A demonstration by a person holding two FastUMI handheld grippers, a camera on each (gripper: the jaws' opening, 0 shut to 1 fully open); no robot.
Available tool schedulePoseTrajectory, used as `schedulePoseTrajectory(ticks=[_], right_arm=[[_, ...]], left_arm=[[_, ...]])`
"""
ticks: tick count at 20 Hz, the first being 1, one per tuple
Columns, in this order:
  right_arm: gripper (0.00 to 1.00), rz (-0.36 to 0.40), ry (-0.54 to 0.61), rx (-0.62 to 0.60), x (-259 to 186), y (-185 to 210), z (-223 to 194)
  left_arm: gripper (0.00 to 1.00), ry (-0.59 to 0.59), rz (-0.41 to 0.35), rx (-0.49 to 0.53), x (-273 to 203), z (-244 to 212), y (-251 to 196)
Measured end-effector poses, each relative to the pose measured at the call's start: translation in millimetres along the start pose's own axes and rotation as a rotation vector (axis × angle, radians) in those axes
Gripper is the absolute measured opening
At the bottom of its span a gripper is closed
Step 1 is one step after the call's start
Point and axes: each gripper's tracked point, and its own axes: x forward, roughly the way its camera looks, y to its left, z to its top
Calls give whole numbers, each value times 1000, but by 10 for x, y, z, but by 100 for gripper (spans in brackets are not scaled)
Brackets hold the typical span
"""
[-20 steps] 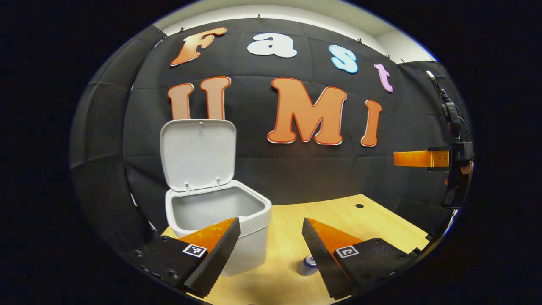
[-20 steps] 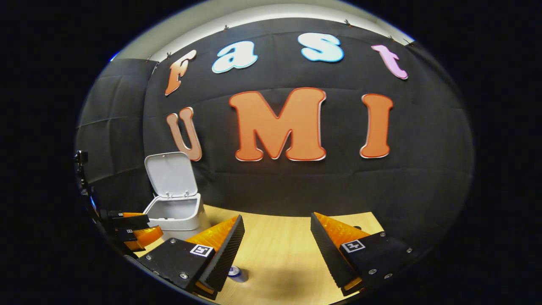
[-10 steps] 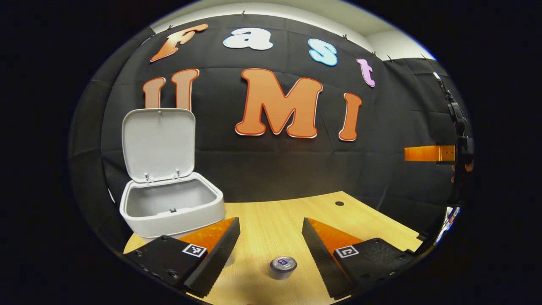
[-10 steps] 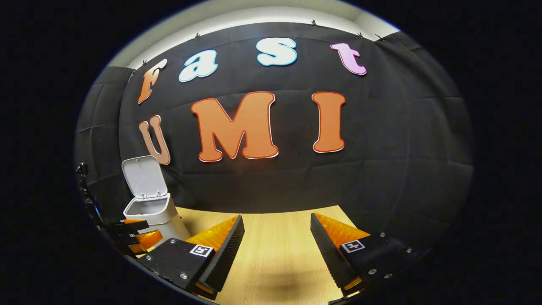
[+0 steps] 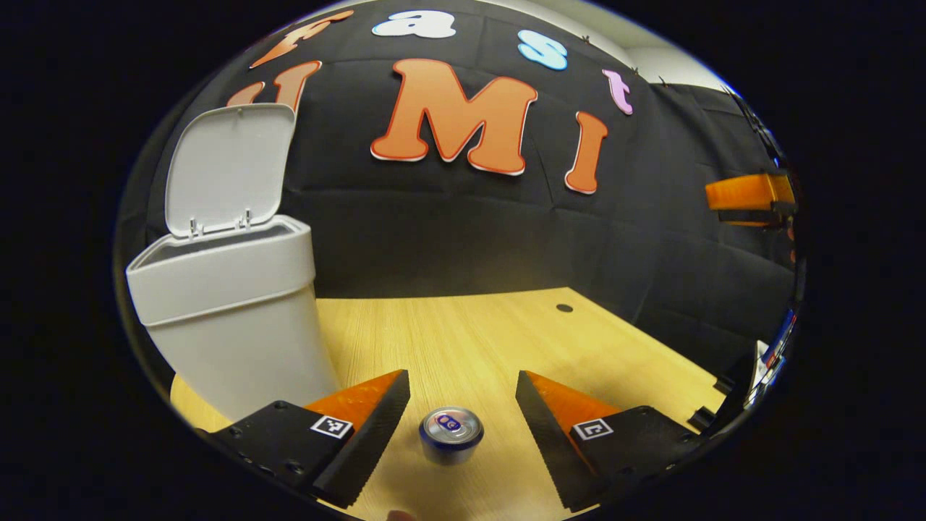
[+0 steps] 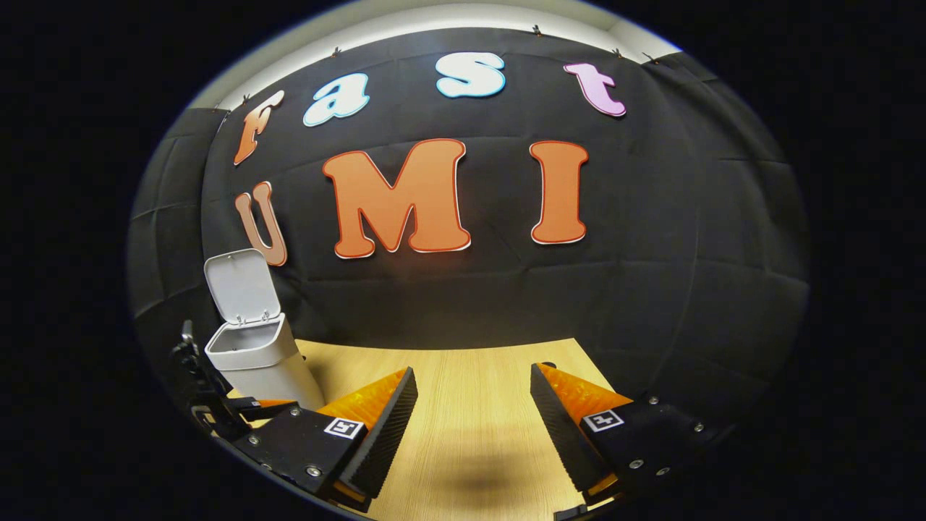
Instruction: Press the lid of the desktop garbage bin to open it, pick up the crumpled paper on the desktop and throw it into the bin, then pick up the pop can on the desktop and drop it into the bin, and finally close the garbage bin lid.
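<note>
A silver pop can stands upright on the wooden desk, seen from above in the left gripper view. My left gripper is open and hangs over it, the can between the two fingers with a gap on each side. The white garbage bin stands to the left of the can with its lid raised upright. In the right gripper view the bin is small at the far left, lid up, with the left gripper low beside it. My right gripper is open over bare desk, holding nothing.
The black cloth wall closes off the back of the desk. A small dark hole marks the desk's far right part. The right gripper's fingers hang high at the right edge of the left gripper view.
My left gripper has dropped lower and closed in on the can, which now sits between its open fingers. The bin looms larger at the left. The right gripper barely moved.
</note>
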Motion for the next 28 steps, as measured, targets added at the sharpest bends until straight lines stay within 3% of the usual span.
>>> schedulePoseTrajectory(ticks=[15,23,24,25,28], right_arm=[[94,-10,36,45,40,-110,-94],[94,-24,44,46,40,-170,-91],[94,-23,45,47,46,-161,-94],[94,-22,48,48,40,-154,-108],[94,-22,54,44,51,-138,-133]], left_arm=[[96,292,-3,34,489,-930,118],[96,299,10,43,655,-1058,134],[95,298,16,43,677,-1048,124],[85,293,13,46,658,-1042,111],[84,292,18,45,641,-1055,128]])
